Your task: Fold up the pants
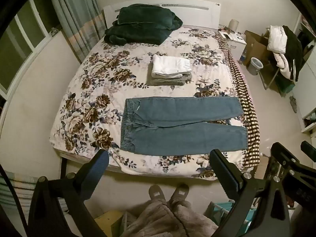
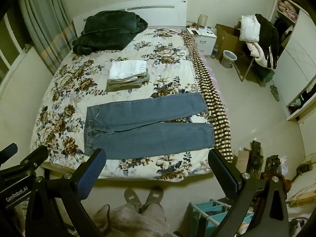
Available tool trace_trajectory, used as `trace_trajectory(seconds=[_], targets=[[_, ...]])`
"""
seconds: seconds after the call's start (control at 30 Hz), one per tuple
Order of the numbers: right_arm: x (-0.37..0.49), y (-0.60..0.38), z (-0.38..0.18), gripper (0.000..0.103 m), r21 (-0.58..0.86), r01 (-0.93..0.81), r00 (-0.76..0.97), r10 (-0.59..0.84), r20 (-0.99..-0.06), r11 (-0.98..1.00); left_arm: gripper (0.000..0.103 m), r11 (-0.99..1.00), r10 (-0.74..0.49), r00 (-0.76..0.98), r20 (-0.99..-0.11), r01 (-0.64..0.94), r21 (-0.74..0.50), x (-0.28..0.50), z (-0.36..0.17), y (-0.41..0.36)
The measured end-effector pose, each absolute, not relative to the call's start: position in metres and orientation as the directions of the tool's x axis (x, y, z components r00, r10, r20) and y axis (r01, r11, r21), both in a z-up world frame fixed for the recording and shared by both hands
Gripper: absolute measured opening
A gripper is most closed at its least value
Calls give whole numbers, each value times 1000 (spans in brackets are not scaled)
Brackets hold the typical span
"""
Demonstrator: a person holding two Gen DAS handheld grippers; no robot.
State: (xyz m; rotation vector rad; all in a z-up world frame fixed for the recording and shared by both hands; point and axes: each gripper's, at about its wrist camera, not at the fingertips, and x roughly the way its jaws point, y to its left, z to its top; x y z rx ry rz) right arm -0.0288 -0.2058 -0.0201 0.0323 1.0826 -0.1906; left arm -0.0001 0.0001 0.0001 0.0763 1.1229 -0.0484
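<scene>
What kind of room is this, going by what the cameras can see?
Almost certainly a home bedroom. A bed with a floral cover fills the middle, with blue jeans spread flat on it beside a stack of folded clothes. A white nightstand stands by the headboard, and curtains hang at the window.

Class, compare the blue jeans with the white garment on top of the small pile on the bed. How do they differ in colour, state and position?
The blue jeans are denim blue; the white garment is white. The jeans lie spread flat, both legs stretched toward the bed's right edge; the white garment is folded into a compact rectangle. The jeans rest directly on the floral bedspread near the foot; the white garment sits atop other folded clothes, nearer the middle. Both lie on the bed, untouched by either gripper.
</scene>
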Motion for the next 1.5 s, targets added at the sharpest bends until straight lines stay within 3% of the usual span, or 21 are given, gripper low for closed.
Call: trace_trajectory(seconds=[1.5], targets=[[-46,-198,-27,103,-45,161,434,-112,-894,986,103,995,23,437,-899,76,63,-6,-2,10]])
